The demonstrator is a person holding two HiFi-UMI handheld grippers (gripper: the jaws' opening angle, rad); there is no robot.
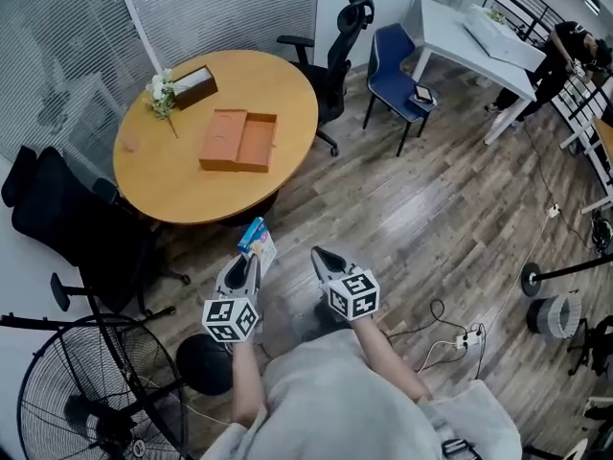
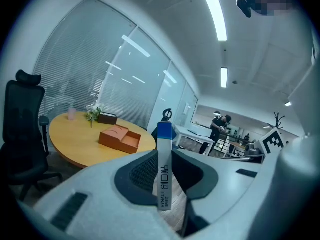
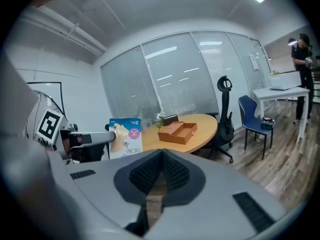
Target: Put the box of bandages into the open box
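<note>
Left gripper [image 1: 243,270] is clamping the box of bandages [image 1: 257,241]. In the left gripper view the box is standing edge-on between the pads, blue end pointing away, with both jaws pressing on its flat faces. Right gripper [image 1: 326,260] is sitting clenched on nothing; in the right gripper view its jaws are meeting tip to tip. Both grippers are hanging in front of the person's torso, side by side and apart from each other, over the wood floor [image 1: 412,209]. The box of bandages is sitting in the air, off the table, just short of the near edge of the round table [image 1: 182,190]. The open box [image 1: 239,140], orange, is lying flat near the table's middle, its two halves side by side, well apart from the bandages. Beyond it, toward the blinds, a tissue box [image 1: 194,86] and a small bunch of flowers [image 1: 161,92] are sitting next to each other. A pink cup [image 2: 71,114] is standing near the table's left rim. A black office chair [image 1: 335,51] is sitting at the table's far right side. A floor fan [image 1: 91,401] is standing at the person's left.
</note>
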